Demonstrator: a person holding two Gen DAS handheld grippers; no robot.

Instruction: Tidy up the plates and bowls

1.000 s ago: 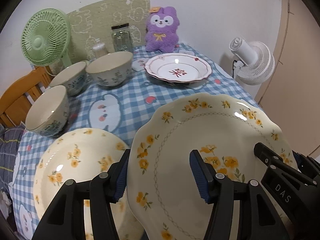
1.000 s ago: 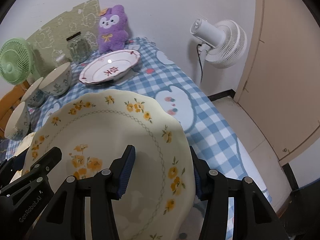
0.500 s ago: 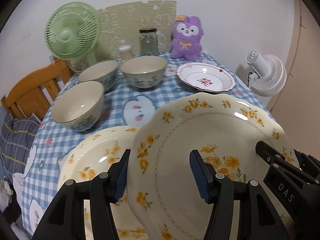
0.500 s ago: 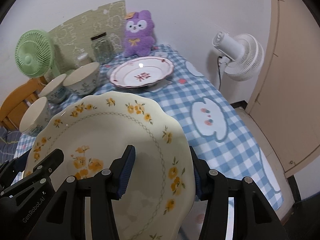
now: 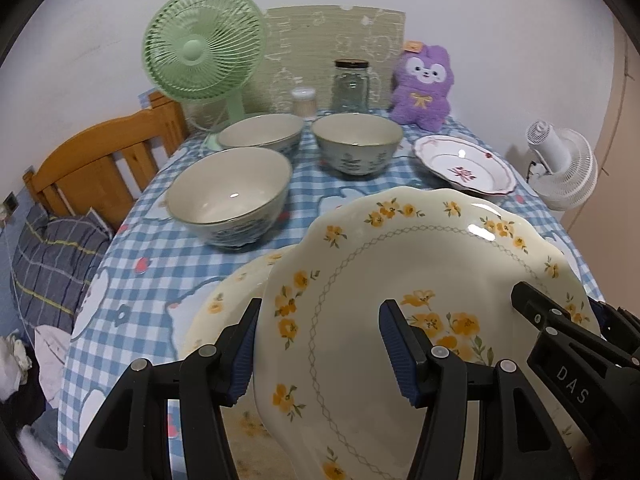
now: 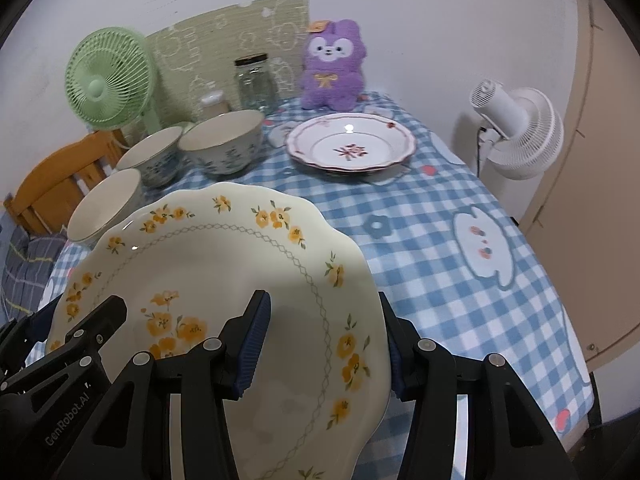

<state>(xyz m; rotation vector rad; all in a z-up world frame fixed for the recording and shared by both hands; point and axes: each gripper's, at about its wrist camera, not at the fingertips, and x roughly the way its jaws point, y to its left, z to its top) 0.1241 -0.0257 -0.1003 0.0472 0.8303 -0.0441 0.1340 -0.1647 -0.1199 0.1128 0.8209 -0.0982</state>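
Both grippers hold one big cream plate with yellow flowers [image 5: 420, 280], one on each side of it. The left gripper [image 5: 320, 344] pinches the plate's left rim between its blue pads: one pad sits under the edge and one rests on top. The right gripper [image 6: 324, 340] does the same on the plate's right rim, so both claws are clenched on this plate. The plate is up in the air, tilted, above the near edge of the table [image 6: 440, 220], which wears a blue checked cloth.

Under it, on the table by the near left corner, lies a second flowered plate [image 5: 224, 304] (only its left part shows). Farther in, toward the left edge, stand three bowls: a near bowl [image 5: 230, 196], a back left bowl [image 5: 260, 134] and a back right bowl [image 5: 356, 142] with blue leaves painted on it. A white plate with a red pattern [image 5: 464, 162] sits toward the far right corner; in the right wrist view it looks like it rests on another plate.

Along the far edge stand a green fan [image 5: 204, 46], a glass jar [image 5: 351, 86] with a dark lid, a small container [image 5: 303, 100] and a purple plush toy [image 5: 422, 86]. A white fan [image 6: 520, 132] stands off the table on the right. A wooden chair [image 5: 100, 156] is at the left edge.
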